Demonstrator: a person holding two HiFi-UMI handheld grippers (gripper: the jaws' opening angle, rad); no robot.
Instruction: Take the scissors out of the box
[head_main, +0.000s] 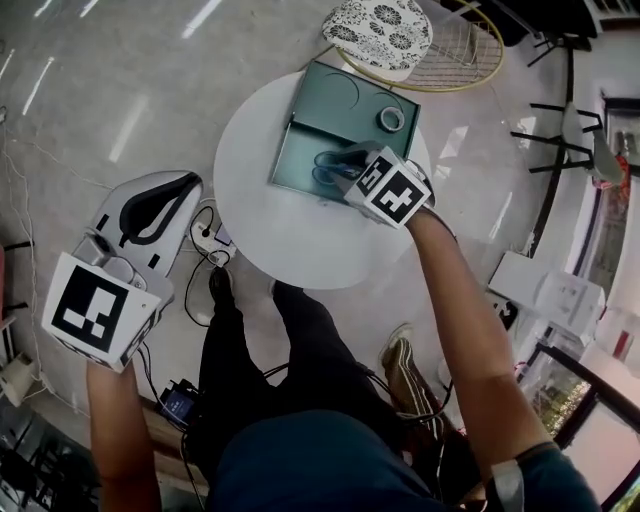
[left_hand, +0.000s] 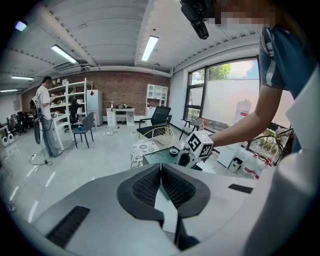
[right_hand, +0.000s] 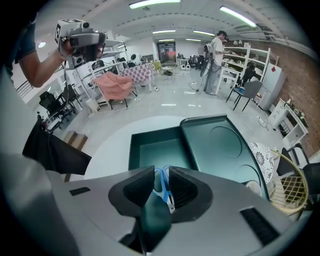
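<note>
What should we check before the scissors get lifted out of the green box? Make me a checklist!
1. Scissors caught by the right gripper: ok, its jaws are closed on the blue handle.
2. Lid out of the way: ok, it lies open and flat beside the box.
3. Tape roll away from the scissors: ok, it sits on the lid.
4. Left gripper out of the way: ok, it is shut, empty and held off to the side of the table.
5. Box held steady: not ok, nothing holds it down on the table.
</note>
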